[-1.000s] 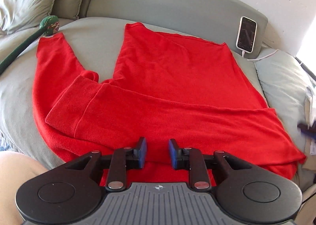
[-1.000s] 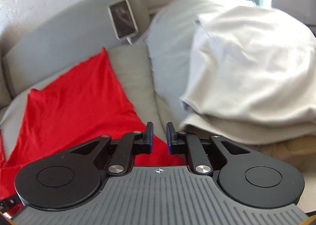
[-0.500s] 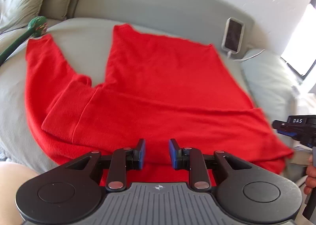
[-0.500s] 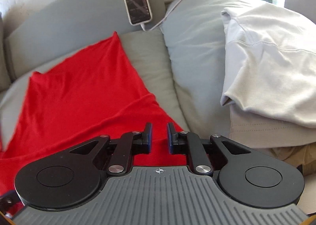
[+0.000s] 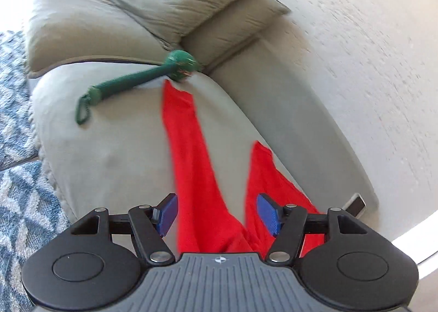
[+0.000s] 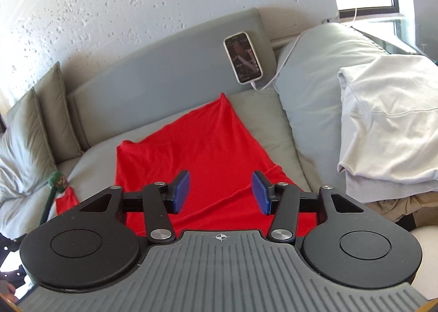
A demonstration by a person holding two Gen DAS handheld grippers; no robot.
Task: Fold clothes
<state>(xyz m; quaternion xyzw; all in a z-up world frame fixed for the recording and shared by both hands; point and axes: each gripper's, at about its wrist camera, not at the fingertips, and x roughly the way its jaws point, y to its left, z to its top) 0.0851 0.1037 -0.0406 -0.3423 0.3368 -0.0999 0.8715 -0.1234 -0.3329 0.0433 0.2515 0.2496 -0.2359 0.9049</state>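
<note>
Both hand-held grippers, left (image 5: 217, 214) and right (image 6: 220, 192), now spread wide and empty, formerly near-closed; red garment (image 6: 202, 147) ahead; left view swung toward green toy (image 5: 142, 79).

You see a matt red knit garment (image 6: 202, 147), soft grey sofa upholstery (image 5: 115, 153), a glossy glass-fronted phone (image 6: 243, 57), rough pitted plaster wall (image 6: 109, 11), your right gripper (image 6: 220, 193) in matt black plastic with blue ribbed pads (image 6: 181, 191), fuzzy green rope toy (image 5: 131, 83).
</note>
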